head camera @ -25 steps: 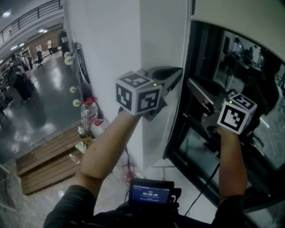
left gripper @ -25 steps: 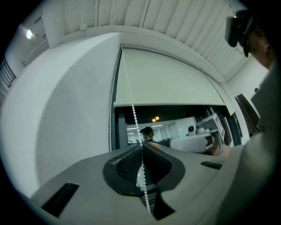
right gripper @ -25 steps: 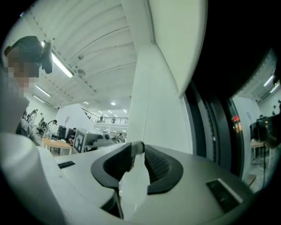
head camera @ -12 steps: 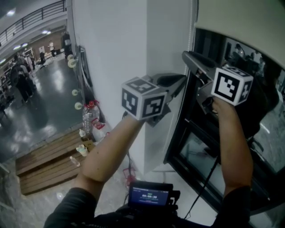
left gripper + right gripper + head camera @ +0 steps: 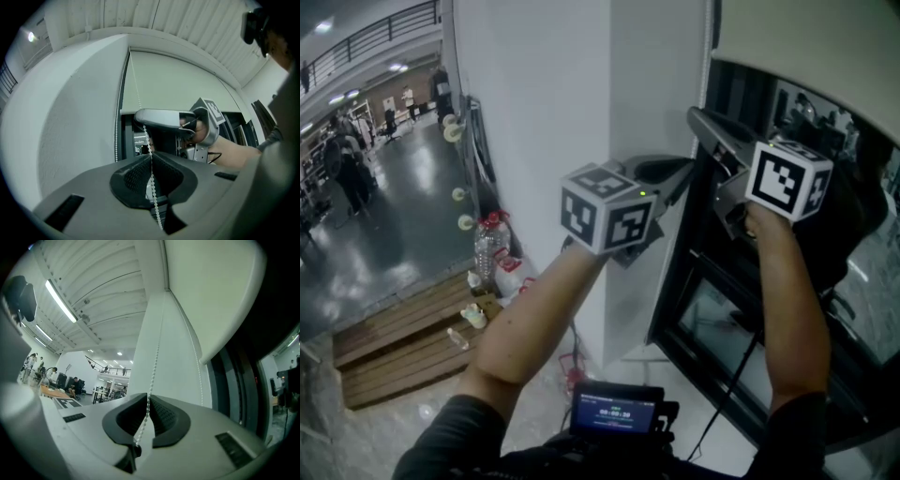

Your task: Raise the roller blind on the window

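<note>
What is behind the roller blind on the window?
Below the bottom edge of the roller blind, dark window glass and its black frame show. Higher up, the blind fabric covers the window, so nothing behind it can be seen.

Hardly anything here can be read. The small screen (image 5: 619, 410) low at my chest shows one line of pale digits set out like a running clock, too small for me to make out the figures. The cube (image 5: 607, 208) on my left claw (image 5: 681, 171) and the cube (image 5: 787, 180) on my right claw (image 5: 699, 118) carry black-and-white square markers, patterns only, with no letters or numbers. The bottle (image 5: 487, 239) by the wall has a red label, its print too small to read.
</note>
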Tool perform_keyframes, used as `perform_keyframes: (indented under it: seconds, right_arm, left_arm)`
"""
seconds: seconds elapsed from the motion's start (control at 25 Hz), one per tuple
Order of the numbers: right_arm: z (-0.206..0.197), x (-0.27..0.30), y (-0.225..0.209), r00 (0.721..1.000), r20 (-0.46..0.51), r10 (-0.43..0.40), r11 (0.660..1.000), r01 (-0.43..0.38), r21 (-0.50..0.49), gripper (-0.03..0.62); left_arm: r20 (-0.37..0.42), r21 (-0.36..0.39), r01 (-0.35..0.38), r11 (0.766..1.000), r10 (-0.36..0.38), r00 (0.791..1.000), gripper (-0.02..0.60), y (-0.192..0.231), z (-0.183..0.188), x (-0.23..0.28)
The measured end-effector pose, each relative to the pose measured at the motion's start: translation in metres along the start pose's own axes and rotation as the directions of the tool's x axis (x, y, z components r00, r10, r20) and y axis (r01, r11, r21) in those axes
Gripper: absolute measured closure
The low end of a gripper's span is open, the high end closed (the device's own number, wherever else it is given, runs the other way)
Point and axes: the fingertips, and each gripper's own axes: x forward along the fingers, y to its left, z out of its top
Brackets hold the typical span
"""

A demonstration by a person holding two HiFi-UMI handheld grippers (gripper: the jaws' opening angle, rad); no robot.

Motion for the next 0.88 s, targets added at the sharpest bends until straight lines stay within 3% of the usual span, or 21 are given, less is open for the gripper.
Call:
perform_keyframes:
  seconds: [0.64,0.88]
  right_arm:
    - [-0.009,-0.006,0.015,1.000,0.027,-0.001,1.000,0.001,-0.032,0.577]
    - [-0.019,-0.008,0.016,0.999,0.029,0.013,0.999,-0.012,-0.043,0.577]
  left_arm:
    - [0.000,0.009,-0.025,1.000,0.025,1.000,0.574,-0.011,-0.013,-0.007]
    - [-0.006,-0.050,0.000,0.999,0.000,1.000,0.577,-0.013,-0.027,-0.007]
